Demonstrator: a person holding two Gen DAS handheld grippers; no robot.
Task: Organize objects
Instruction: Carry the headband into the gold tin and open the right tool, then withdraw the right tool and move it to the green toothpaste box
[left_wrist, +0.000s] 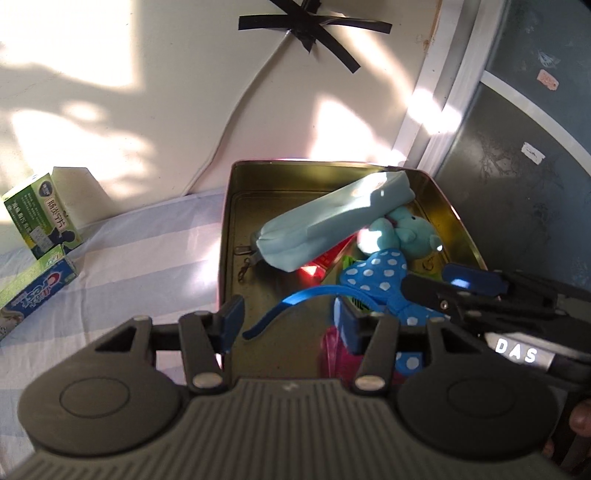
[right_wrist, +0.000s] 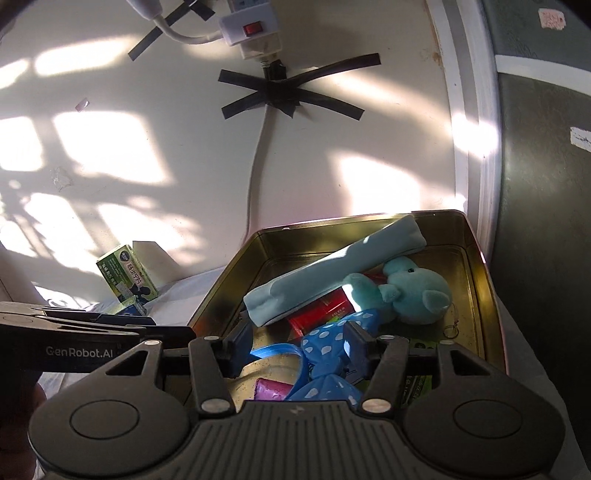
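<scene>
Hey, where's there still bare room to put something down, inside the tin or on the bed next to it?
Inside the tin, the left strip between its left wall and the pencil pouch is bare. The striped sheet between the tin and the green box is free too. The right half is crowded: plush toy, polka-dot headband, red box.
</scene>
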